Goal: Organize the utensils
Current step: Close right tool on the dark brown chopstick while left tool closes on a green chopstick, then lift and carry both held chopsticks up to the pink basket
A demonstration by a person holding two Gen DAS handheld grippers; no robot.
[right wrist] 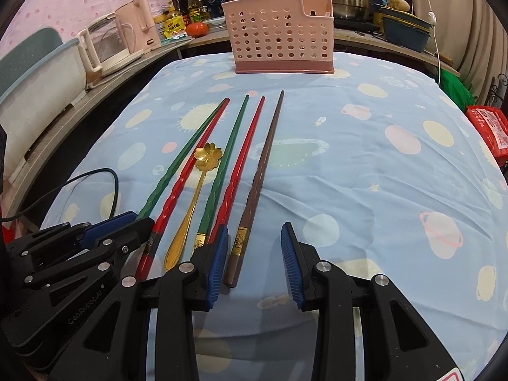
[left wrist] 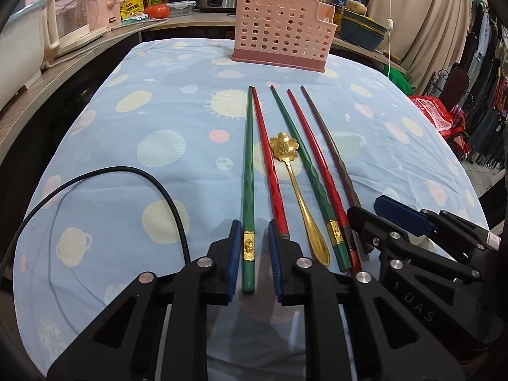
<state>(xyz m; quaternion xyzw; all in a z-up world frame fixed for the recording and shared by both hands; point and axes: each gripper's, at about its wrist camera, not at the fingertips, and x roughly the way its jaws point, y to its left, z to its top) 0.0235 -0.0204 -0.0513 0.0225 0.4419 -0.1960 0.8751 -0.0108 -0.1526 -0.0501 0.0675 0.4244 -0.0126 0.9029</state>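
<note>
My left claw [left wrist: 252,262] brackets the leftmost green chopstick [left wrist: 247,190], pads not yet pressing. My right claw [right wrist: 254,262] straddles the brown chopstick [right wrist: 257,187], gaping. Handles face me for pickup — the pink perforated plastic utensil basket [right wrist: 279,41] waits on the worktop's far edge.

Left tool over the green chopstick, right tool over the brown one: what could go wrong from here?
1. The left tool straddles the green chopstick, but its right pad sits against the neighbouring red chopstick; closing may nudge or pinch both.
2. The brown chopstick lies hard against the right tool's left pad, off centre, so it may roll or pivot on closing.
3. Both grips are at the ends; the long sticks may droop toward the basket.
</note>
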